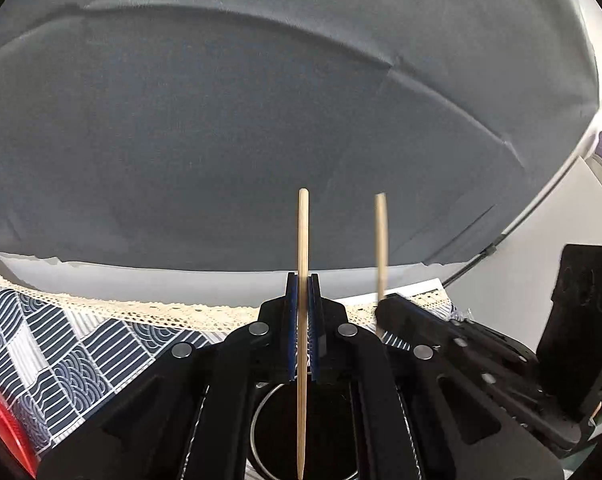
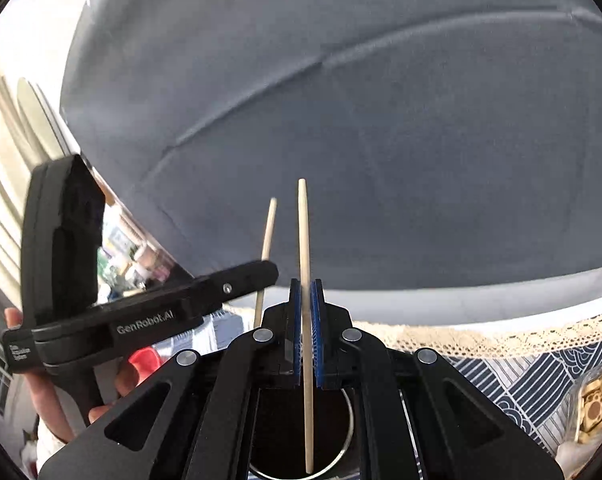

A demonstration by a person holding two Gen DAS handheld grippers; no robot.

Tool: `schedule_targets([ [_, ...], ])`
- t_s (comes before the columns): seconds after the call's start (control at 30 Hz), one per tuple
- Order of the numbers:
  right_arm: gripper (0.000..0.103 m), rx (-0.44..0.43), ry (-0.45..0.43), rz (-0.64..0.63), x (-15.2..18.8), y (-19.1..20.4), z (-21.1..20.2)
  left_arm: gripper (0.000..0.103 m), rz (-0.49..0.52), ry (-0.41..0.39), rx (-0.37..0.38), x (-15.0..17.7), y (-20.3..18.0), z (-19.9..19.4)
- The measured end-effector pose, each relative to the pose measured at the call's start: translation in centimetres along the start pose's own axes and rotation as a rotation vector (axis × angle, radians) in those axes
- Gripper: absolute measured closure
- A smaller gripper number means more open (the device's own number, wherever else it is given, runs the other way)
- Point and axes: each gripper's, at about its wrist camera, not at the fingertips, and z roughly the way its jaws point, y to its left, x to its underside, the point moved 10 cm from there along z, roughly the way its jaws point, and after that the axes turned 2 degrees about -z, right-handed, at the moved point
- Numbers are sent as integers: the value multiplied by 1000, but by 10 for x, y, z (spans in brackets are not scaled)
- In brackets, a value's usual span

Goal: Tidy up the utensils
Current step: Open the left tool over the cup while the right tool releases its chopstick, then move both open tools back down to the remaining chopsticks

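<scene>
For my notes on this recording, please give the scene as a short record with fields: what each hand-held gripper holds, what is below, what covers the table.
left hand-held gripper: shut on a wooden chopstick, upright
right hand-held gripper: shut on a second chopstick, upright
below: round dark container with a metal rim, under the chopstick tips
table cover: blue patterned cloth with lace edge
background: grey fabric
</scene>
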Motion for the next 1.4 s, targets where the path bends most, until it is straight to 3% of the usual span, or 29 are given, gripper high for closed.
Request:
schedule_targets([
  [0.2, 98, -17, 56, 16, 20, -7, 6, 98, -4, 83, -11, 24, 2, 12],
  [0.7, 95, -33, 85, -66, 59, 16, -32, 98, 33, 67, -85, 58, 2, -44],
  [1.0, 93, -48, 109, -58, 78, 22, -59, 96, 46, 102, -94, 87, -8, -66],
  [1.07, 81, -20, 99, -61, 81, 19, -69, 86, 30, 106, -90, 93, -8, -72],
  [1.13, 60, -1, 93, -69, 83, 19, -77, 76, 19, 98, -100, 98, -7, -80],
  [1.27, 53, 54, 93, -75, 94, 16, -95, 57, 22, 98, -111, 115, -7, -93],
  [1.33, 42, 72, 109, -83, 101, 14, -100, 51, 29, 104, -128, 124, -5, -97],
  [1.4, 41, 116, 126, -113, 109, 12, -104, 38, 30, 111, -147, 136, -1, -99],
])
